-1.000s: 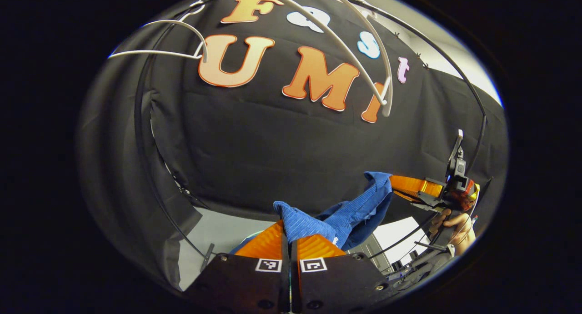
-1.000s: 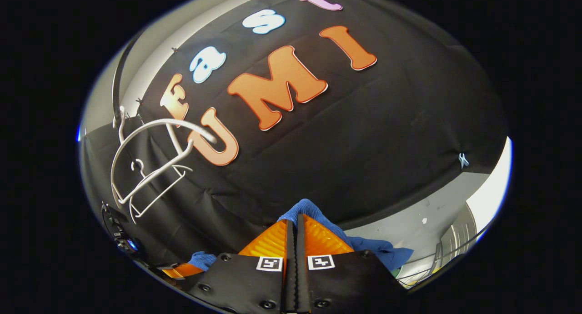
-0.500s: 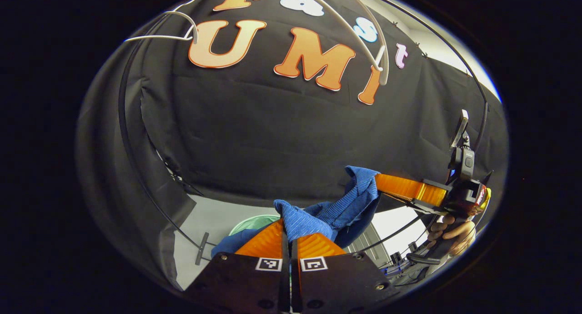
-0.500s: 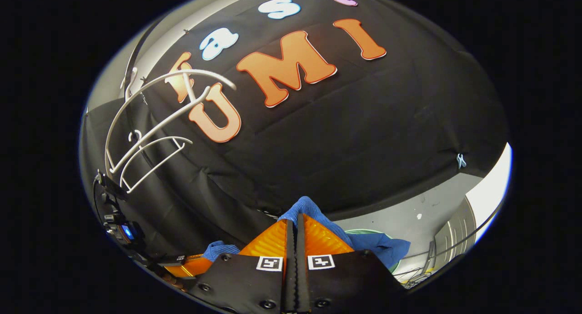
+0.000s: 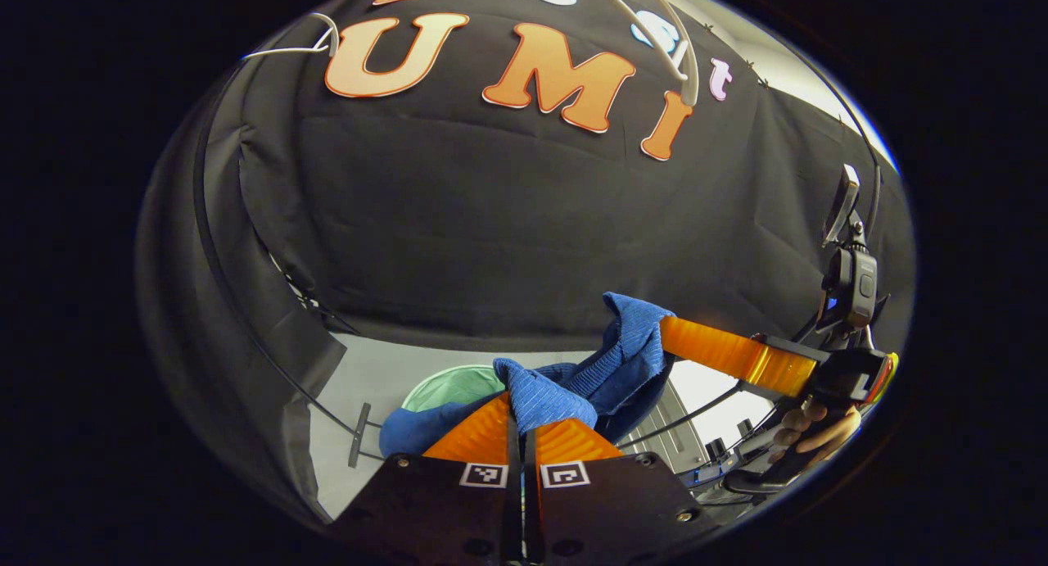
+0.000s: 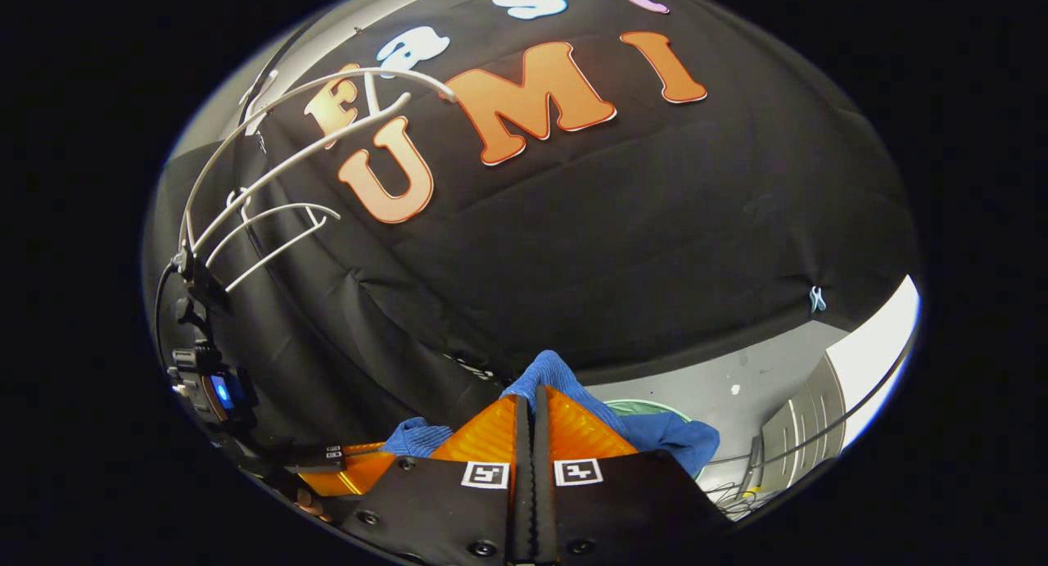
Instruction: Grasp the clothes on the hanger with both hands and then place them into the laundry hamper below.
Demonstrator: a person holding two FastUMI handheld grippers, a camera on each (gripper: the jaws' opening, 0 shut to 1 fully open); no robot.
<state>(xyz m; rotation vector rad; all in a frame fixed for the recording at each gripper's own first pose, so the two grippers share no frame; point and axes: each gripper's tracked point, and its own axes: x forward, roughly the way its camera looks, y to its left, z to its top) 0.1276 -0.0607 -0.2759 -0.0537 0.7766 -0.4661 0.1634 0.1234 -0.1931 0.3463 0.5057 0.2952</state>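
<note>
A blue knit garment (image 5: 610,369) hangs stretched between both grippers, off the hanger. My left gripper (image 5: 517,402) is shut on one bunched corner of it. In the left gripper view the right gripper (image 5: 667,337) comes in from the right, clamped on the other end, with a hand (image 5: 810,431) holding it. In the right gripper view my right gripper (image 6: 532,394) is shut on the blue garment (image 6: 548,369), and the left gripper (image 6: 348,468) shows at lower left. The pale green rim of the laundry hamper (image 5: 450,383) (image 6: 647,405) lies below the cloth. White empty hangers (image 6: 270,181) (image 5: 663,42) hang above.
A grey floor (image 5: 368,369) (image 6: 761,378) lies under the hamper. Black frame rods (image 5: 246,304) of the booth curve along the sides. A metal wire rack (image 6: 802,423) stands at the right of the right gripper view.
Both grippers have gone down with the garment held between them. The hangers have slid up and away in both views, and the green hamper rim has come into sight below.
</note>
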